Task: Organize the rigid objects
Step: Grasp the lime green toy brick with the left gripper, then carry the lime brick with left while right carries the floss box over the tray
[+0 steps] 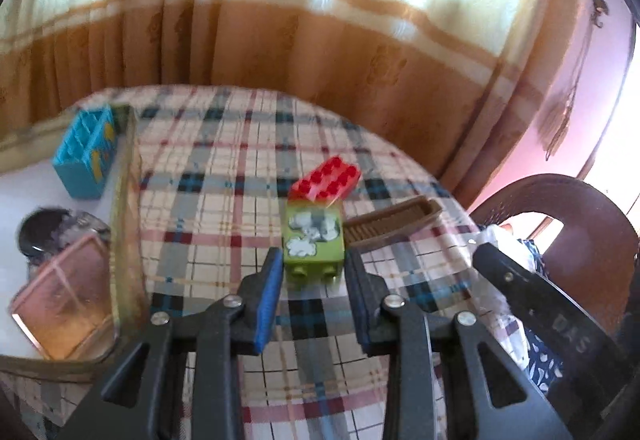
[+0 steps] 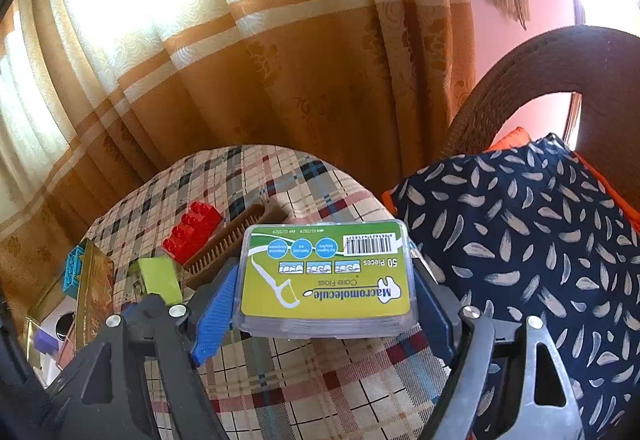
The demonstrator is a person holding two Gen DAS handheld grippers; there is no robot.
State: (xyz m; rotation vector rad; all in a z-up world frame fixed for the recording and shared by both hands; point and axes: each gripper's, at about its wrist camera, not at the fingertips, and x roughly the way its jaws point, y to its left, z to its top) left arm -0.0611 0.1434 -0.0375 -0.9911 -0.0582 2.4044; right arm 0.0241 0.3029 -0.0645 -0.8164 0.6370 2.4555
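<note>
I see a green toy brick [image 1: 314,242] with white cloud prints lying on its side on the plaid tablecloth [image 1: 224,175], studs facing me. A red studded brick [image 1: 326,181] sits just behind it, tilted, touching its far end. A brown comb [image 1: 390,224] lies flat beside both, toward the cloth's right edge. A clear floss-pick box [image 2: 326,278] with a green "Macromolecule Care Floss" label sits raised above the cloth's near right edge, label up. A blue crate-like block [image 1: 86,153] stands off the cloth's left edge.
</note>
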